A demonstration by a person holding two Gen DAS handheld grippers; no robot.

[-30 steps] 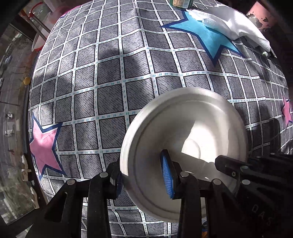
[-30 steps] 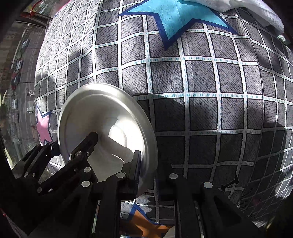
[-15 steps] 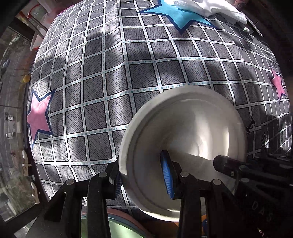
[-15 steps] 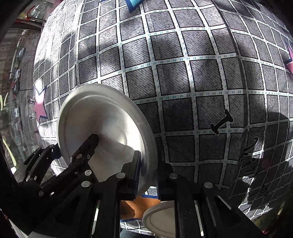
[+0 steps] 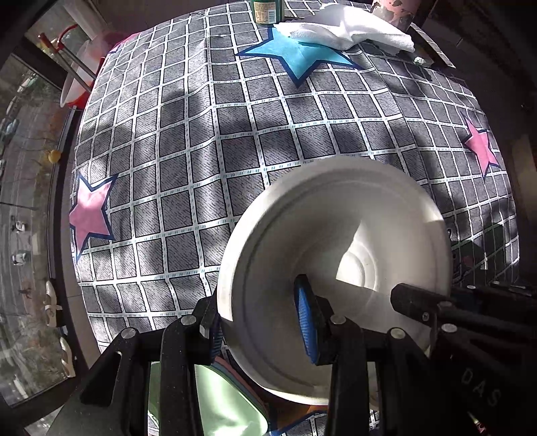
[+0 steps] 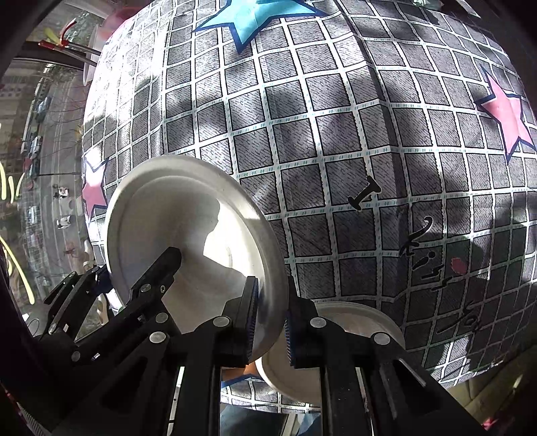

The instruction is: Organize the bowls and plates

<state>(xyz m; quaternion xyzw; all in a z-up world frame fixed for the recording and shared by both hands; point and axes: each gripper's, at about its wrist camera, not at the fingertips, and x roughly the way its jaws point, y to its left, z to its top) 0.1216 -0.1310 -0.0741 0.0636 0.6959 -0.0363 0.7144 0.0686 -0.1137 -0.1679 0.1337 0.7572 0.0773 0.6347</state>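
A white bowl (image 5: 335,255) is held up above the table by both grippers, tilted with its hollow toward the cameras. My left gripper (image 5: 258,330) is shut on its left rim, one blue pad inside the bowl. My right gripper (image 6: 270,323) is shut on its right rim; the bowl also shows in the right wrist view (image 6: 188,234). A second white dish (image 6: 335,345) lies on the table below the right gripper. A pale green plate (image 5: 221,402) on darker plates lies below the left gripper, partly hidden.
The table wears a grey checked cloth (image 5: 235,141) with pink and blue stars. A folded white towel (image 5: 345,30) and a green can (image 5: 265,11) sit at the far edge. A window lies along the left.
Both grippers have pulled back toward the near edge and higher with the bowl. The green plate and the second white dish have come into view beneath them.
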